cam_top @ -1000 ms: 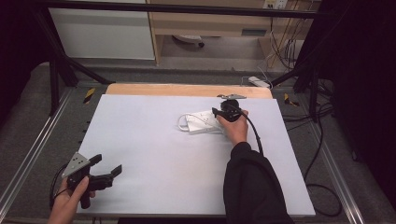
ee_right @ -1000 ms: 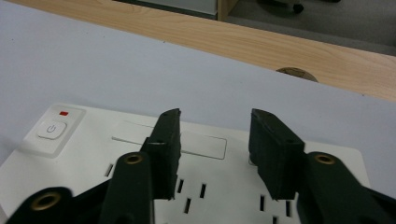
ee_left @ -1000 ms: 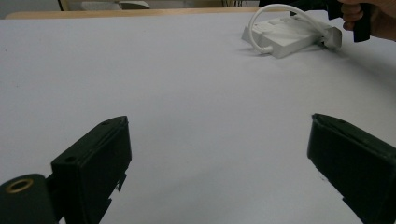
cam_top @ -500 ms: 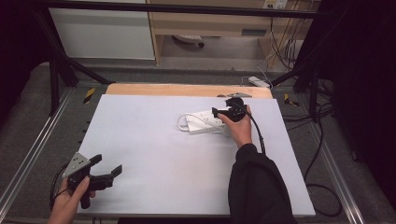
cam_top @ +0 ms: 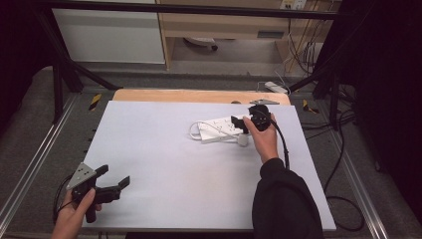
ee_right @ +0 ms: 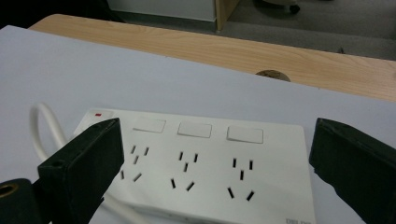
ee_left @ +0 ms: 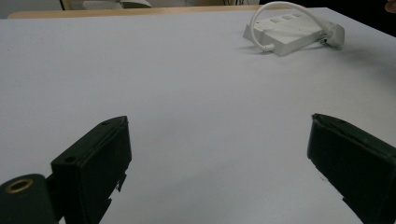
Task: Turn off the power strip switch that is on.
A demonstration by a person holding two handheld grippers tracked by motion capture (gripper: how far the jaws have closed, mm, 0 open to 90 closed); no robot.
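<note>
A white power strip (cam_top: 216,129) with three switches lies flat at the back middle of the white table (cam_top: 174,159). Its cable (cam_top: 193,130) loops at its left end, and a white plug (cam_top: 242,140) rests at its right near corner. My right gripper (cam_top: 238,122) hovers over the strip's right end. Its jaws have just been opening and stand wide, with the strip (ee_right: 275,168) below them and not pinched. My left gripper (cam_top: 114,175) is open and empty at the near left corner. From there the strip (ee_left: 289,32) lies far off.
A wooden board (cam_top: 199,95) runs along the table's back edge, with a grey three-cornered plate (cam_top: 263,101) on it. Metal rails (cam_top: 30,169) flank the table. Cables and another white strip (cam_top: 276,87) lie on the floor at the back right.
My right gripper has opened its jaws and drawn back a little to the right and up from the power strip. The left hand has stayed in place.
</note>
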